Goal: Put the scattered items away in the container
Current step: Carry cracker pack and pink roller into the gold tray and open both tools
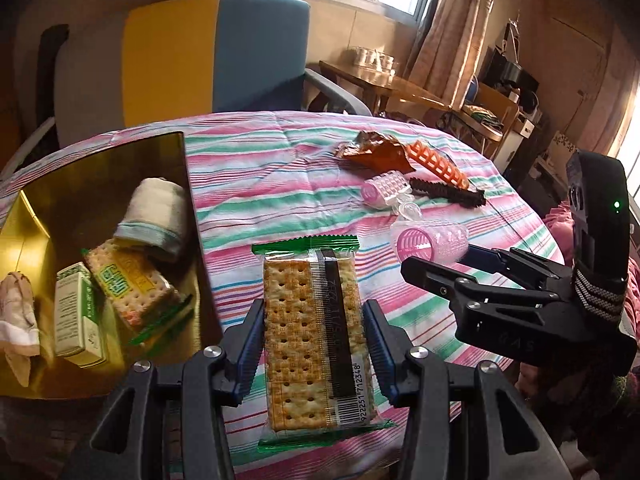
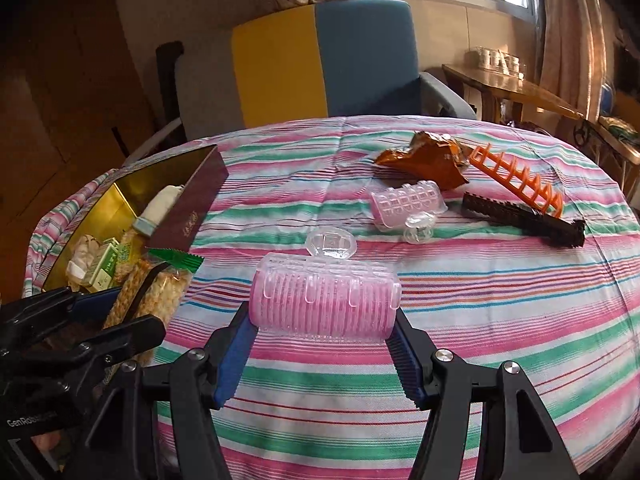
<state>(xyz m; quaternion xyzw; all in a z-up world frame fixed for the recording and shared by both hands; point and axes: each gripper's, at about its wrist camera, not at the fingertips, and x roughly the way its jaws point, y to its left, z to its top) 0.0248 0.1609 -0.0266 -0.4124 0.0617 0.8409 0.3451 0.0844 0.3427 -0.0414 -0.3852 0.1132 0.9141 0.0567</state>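
- Left wrist view has the left gripper [image 1: 316, 344] clamped on a cracker pack [image 1: 316, 336], pads on its two long edges, just right of the gold box [image 1: 100, 184] and seemingly a bit above the striped cloth [image 1: 256, 168] on the desk.
- That pack looks light but brittle. I'd guess the crinkly film is a bit slippery and the crackers snap if squeezed hard, so holding across the long edges near the middle seems right, with gentle pressure.
- Right gripper [image 2: 324, 344] has its jaws against both ends of a pink hair roller [image 2: 326, 300], to the right of the box. Looks like it's gripping it, though I can't tell if it's lifted off the cloth.
- Roller is a hollow plastic tube with a clear clip shell, so super light and springy. It could squash or pop out sideways. End to end works, but I'd keep the squeeze soft.
- Already inside the box: another cracker pack [image 1: 132, 280], a small green and white carton [image 1: 78, 316], a rolled sock [image 1: 156, 216] and some crumpled tissue [image 1: 18, 312].
- Still on the cloth, well to the right of the box: a second pink roller [image 2: 408, 200], a brown wrapper [image 2: 428, 156], an orange comb-like clip [image 2: 520, 180] and a dark comb [image 2: 524, 216].
- Wrapper is flimsy, pinch anywhere. Combs are stiff and thin, so grab across the spine.
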